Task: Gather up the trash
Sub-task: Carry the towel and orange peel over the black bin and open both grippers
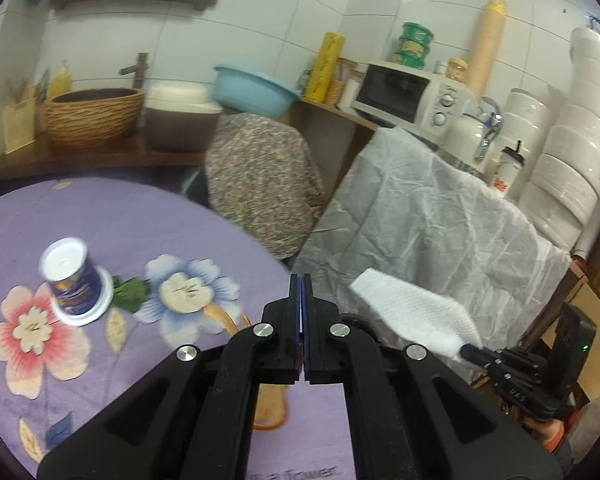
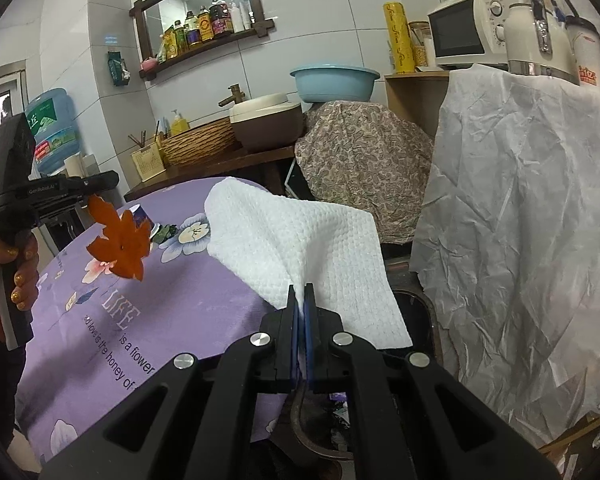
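Right tool [image 2: 300, 294]: jaws closed on one edge of a white, waffle-textured paper towel [image 2: 300, 248]. The sheet is lifted clear of the worktop and fans up and away from the fingertips, off the near edge of the round worktop covered in a purple flower-printed cloth [image 2: 188, 312]. In the left wrist view the same towel [image 1: 416, 312] stands out from the right tool's tip [image 1: 470, 350], in front of a crinkled white sheet draped over furniture [image 1: 440, 232].

Left tool [image 1: 301, 284]: jaws drawn together with only a thin slit showing between the blue pads. In the right wrist view an orange maple-leaf-shaped piece [image 2: 120, 246] hangs from the left tool's tip [image 2: 94, 196], held above the worktop. The person's hand with gold-painted nails [image 2: 22, 268] grips the handle.

On the worktop: an upturned blue paper cup with a white base [image 1: 74, 280] stands on its rim at the far left, and a small green leafy scrap [image 1: 130, 292] lies just beside it, touching or nearly so.

Surroundings: a woven basket-style basin [image 1: 92, 116], a light blue plastic bowl [image 1: 256, 88] resting on a paisley-cloth-covered object [image 1: 260, 176], and a white microwave oven [image 1: 408, 96] on the counter beyond.
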